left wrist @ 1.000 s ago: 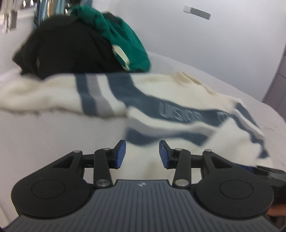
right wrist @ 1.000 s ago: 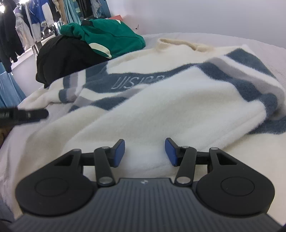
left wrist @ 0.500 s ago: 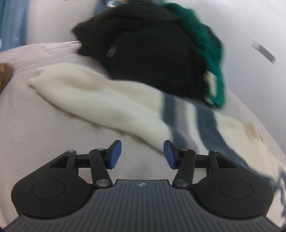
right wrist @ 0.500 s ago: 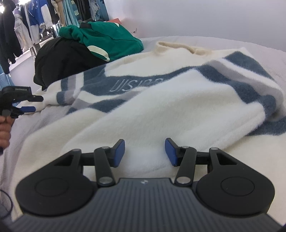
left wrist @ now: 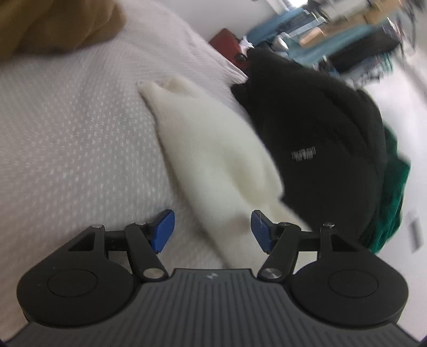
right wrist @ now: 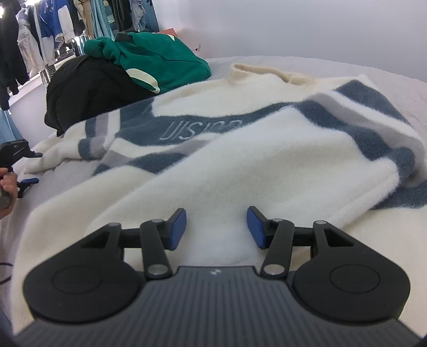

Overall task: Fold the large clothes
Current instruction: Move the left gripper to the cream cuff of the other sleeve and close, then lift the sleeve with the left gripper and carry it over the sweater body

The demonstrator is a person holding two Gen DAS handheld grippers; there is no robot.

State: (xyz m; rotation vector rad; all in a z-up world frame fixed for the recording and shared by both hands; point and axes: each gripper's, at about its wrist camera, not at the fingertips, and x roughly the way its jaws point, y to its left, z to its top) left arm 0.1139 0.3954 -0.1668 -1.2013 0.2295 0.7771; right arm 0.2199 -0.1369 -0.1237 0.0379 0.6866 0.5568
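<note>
A cream sweater (right wrist: pixel 240 160) with blue and grey stripes lies spread on the white bed (right wrist: pixel 333 62). Its cream sleeve (left wrist: pixel 208 149) stretches away from me in the left wrist view, cuff at the far end. My left gripper (left wrist: pixel 212 231) is open, its jaws on either side of the sleeve near its upper part, empty. It also shows at the left edge of the right wrist view (right wrist: pixel 18 165). My right gripper (right wrist: pixel 216 227) is open and empty, low over the sweater's hem area.
A black garment (left wrist: pixel 320 149) and a green one (right wrist: pixel 160 64) are piled at the bed's far side, touching the sleeve. A brown cloth (left wrist: pixel 53 24) lies at the bed's corner. Clothes hang on racks (right wrist: pixel 40 40) beyond.
My left gripper has swung left along the sleeve, from the striped body toward the cuff end, and opened wider. The right gripper has stayed nearly still.
</note>
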